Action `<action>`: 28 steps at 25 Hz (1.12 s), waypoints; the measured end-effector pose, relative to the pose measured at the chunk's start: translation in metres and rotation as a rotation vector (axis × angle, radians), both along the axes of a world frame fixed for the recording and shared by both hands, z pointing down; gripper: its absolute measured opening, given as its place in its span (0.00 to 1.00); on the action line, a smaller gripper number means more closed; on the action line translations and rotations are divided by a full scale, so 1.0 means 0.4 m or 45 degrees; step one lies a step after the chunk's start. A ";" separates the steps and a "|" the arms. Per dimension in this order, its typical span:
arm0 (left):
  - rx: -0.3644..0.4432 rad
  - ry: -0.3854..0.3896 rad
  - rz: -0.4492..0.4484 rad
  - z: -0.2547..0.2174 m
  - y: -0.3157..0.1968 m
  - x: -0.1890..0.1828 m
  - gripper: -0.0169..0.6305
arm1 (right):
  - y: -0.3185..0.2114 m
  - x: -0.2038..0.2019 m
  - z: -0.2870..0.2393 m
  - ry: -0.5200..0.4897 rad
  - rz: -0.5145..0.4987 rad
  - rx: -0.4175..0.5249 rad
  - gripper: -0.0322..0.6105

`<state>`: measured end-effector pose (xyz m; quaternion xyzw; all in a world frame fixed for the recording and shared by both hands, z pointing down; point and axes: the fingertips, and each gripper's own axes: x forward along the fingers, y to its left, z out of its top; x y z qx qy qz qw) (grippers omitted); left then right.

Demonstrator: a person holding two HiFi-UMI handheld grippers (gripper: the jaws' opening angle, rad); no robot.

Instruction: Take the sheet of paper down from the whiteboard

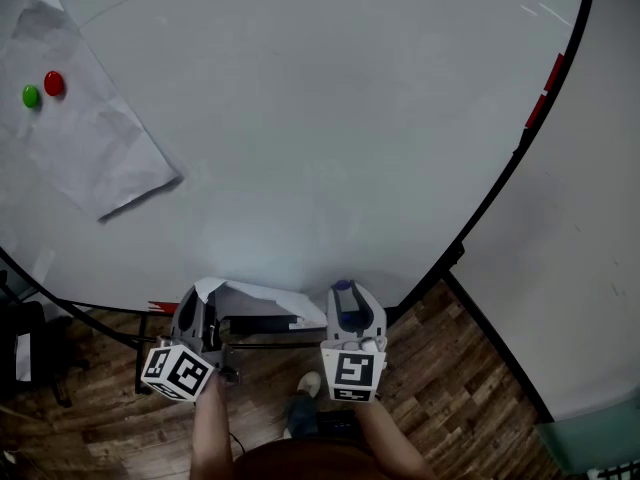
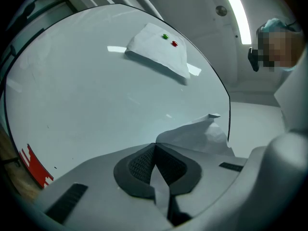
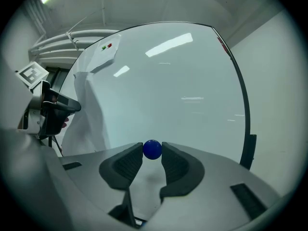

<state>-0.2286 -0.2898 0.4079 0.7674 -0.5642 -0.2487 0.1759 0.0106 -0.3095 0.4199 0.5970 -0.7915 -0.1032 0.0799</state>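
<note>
My left gripper (image 1: 198,296) (image 2: 155,147) is shut on the edge of a creased white sheet of paper (image 1: 265,296) (image 2: 198,133), held just off the whiteboard (image 1: 330,128) near its lower edge. This sheet (image 3: 91,112) hangs beside the left gripper in the right gripper view. My right gripper (image 1: 343,290) (image 3: 152,150) is shut on a small blue magnet (image 3: 152,149) close to the board. A second crumpled sheet (image 1: 75,118) (image 2: 159,49) stays on the board at the upper left, pinned by a green magnet (image 1: 31,96) and a red magnet (image 1: 54,84).
The whiteboard's black frame (image 1: 510,163) runs down the right side, with a white wall (image 1: 580,268) beyond it. Red marks (image 1: 548,80) sit on the frame. Wooden floor (image 1: 440,388) lies below. A person (image 2: 276,42) stands off to the side in the left gripper view.
</note>
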 end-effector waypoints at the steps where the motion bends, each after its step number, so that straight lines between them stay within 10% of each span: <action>1: -0.001 0.008 -0.009 0.001 0.002 -0.008 0.06 | 0.001 0.002 0.000 0.000 0.001 0.000 0.26; 28: 0.007 -0.019 -0.092 -0.009 0.016 -0.026 0.06 | -0.001 0.021 0.010 0.006 -0.005 -0.016 0.26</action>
